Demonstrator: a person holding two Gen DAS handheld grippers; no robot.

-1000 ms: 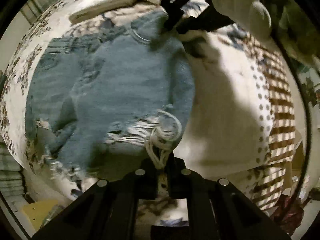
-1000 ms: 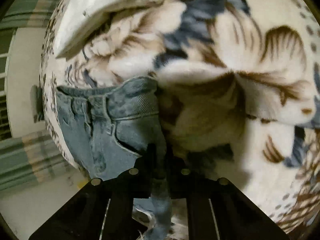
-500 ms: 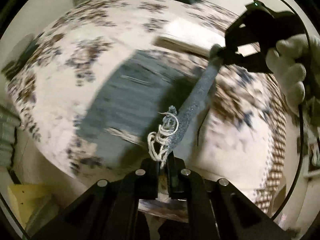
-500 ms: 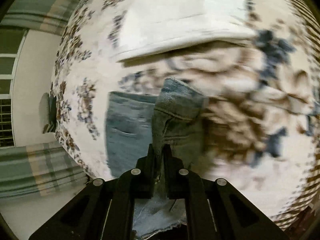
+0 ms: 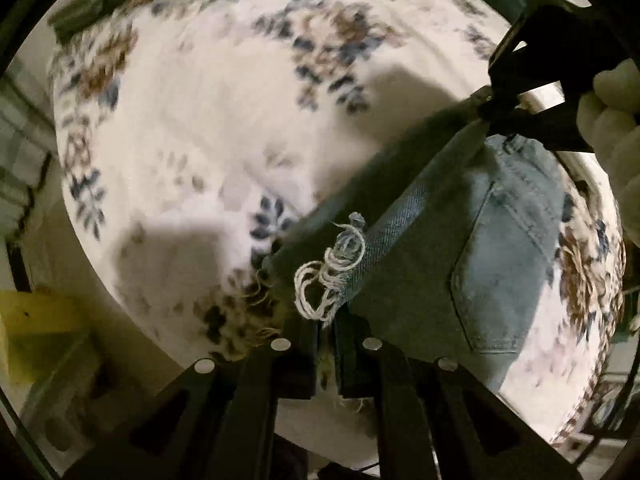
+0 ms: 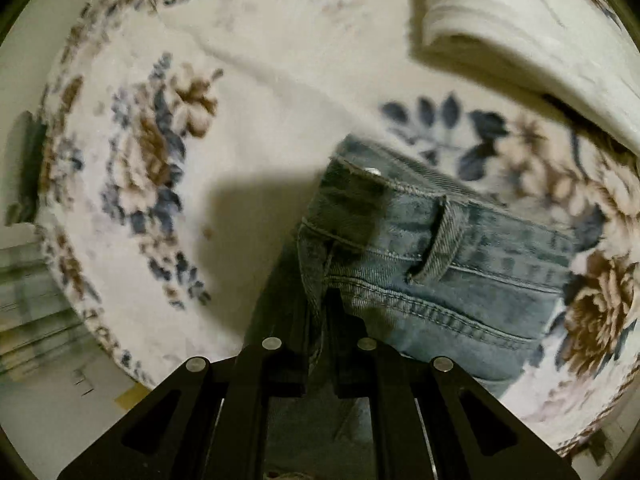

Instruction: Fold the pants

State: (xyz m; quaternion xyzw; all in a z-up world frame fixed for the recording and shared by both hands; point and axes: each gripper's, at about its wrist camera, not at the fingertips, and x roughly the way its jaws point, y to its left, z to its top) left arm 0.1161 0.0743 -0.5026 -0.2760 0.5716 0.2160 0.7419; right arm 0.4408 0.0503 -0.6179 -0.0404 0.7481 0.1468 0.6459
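Light blue denim shorts (image 5: 500,264) with a frayed white-thread hem (image 5: 328,276) hang stretched between my two grippers above a floral blanket (image 5: 208,112). My left gripper (image 5: 327,332) is shut on the frayed hem. My right gripper (image 6: 323,320) is shut on the waistband edge (image 6: 400,232), near a belt loop (image 6: 438,240) and a metal button (image 6: 374,171). In the left wrist view the right gripper (image 5: 486,108) shows at the upper right, held by a white-gloved hand (image 5: 616,128). A back pocket (image 5: 504,280) faces the left camera.
A folded white cloth (image 6: 532,36) lies on the blanket (image 6: 248,92) at the upper right of the right wrist view. The bed edge (image 5: 132,292) drops off at the lower left, with a yellow object (image 5: 36,320) below it.
Both grippers have lifted the shorts off the blanket and swung them over to the right. The shorts now hang taut between the grippers, with the back pocket showing.
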